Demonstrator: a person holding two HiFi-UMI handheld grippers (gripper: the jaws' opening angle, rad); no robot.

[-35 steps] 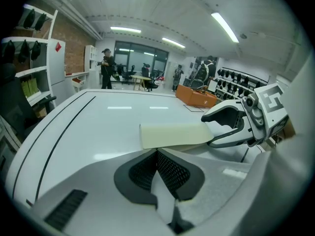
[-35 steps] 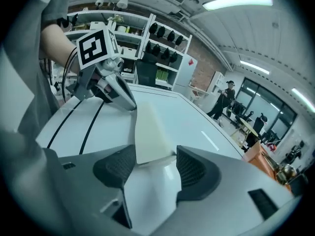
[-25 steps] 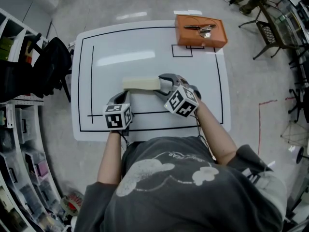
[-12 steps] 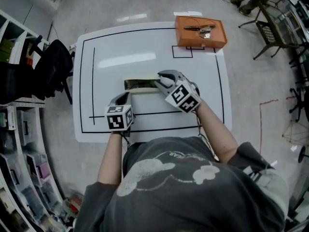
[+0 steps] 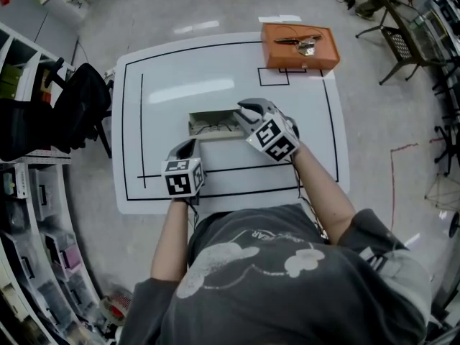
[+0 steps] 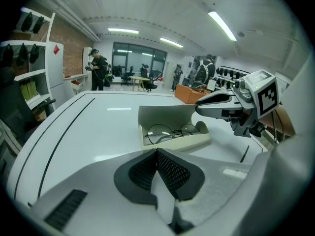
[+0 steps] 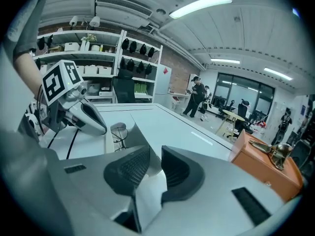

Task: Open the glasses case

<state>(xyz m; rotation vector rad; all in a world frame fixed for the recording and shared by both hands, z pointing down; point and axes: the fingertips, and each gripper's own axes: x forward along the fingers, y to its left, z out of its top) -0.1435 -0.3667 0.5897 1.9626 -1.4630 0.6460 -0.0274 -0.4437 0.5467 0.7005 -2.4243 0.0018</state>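
- Glasses case (image 5: 210, 125) lies near the middle of the white counter (image 5: 215, 70), long side running left to right. Its lid (image 6: 165, 114) stands up from the far edge, and a pair of glasses (image 6: 170, 131) lies in the tray.
- Right gripper (image 5: 243, 113) is at the case's right end. Its jaws have just been closing and now pinch the thin pale lid between the pads.
- Left gripper (image 5: 188, 148) sits just near and left of the case, apart from it, with its jaws pressed together on nothing.
- The case looks light, with a stiff, smooth shell, so it will probably skid or tip on the glossy counter when the lid is pulled (nothing pins the tray down).
- The lid's right end gives a fair hold, but a pinch so far to one side may twist the shell. A hold nearer the middle of the free edge would likely swing it more evenly.
- The tray's near wall seems the sensible place for the idle gripper to press or steady.
- The glasses look thin-wired and fragile, so the pads are best kept on the shell and out of the tray.
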